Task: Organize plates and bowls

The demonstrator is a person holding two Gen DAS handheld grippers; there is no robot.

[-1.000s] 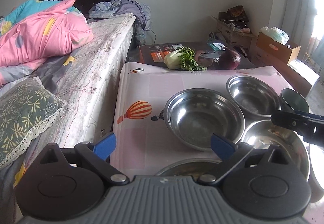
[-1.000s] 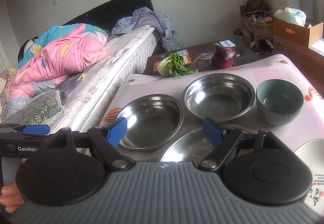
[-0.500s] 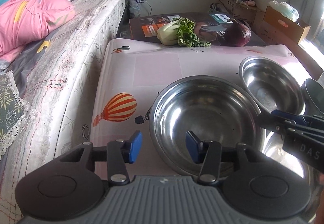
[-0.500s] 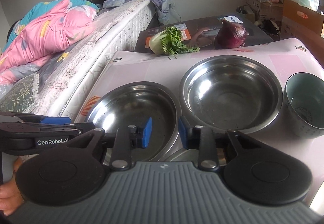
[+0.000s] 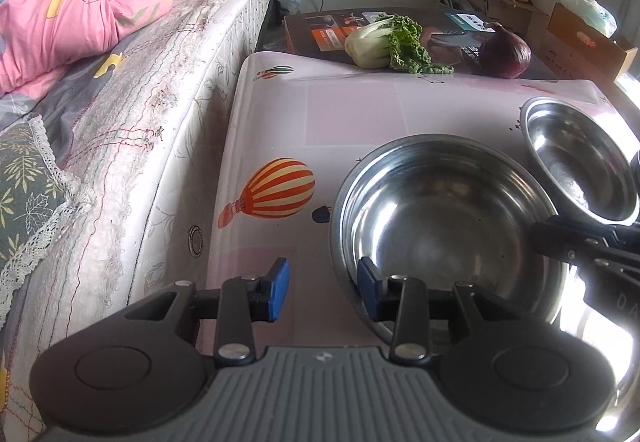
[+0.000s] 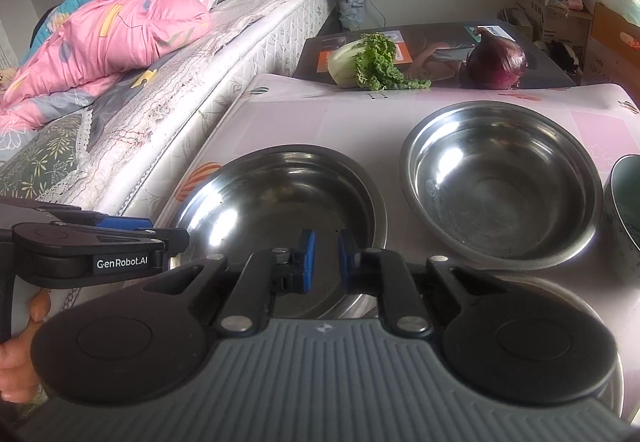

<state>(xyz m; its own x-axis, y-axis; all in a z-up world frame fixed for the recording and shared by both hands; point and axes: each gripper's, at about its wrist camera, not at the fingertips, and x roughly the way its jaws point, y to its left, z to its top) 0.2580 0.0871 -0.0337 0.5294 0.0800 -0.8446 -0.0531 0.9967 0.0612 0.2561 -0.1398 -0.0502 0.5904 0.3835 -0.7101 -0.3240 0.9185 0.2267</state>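
Both claws at near steel bowl (image 5: 444,218).
Left claw (image 5: 323,288) half-open, straddling rim at 7 o'clock; right claw (image 6: 326,262) narrow, gripping nothing, at 5 o'clock.

Near steel bowl (image 5: 444,226): its near rim is hidden behind the left gripper (image 5: 323,289) body. Right of that bowl, the second steel bowl (image 5: 580,162) is cut by the frame edge. In the right wrist view, the ceramic bowl (image 6: 628,214) beyond the second steel bowl is cropped to a sliver. Plate (image 6: 560,294) in front of the near steel bowl is mostly covered by the right gripper (image 6: 325,260); whether the pads touch the near bowl's rim can't be resolved.
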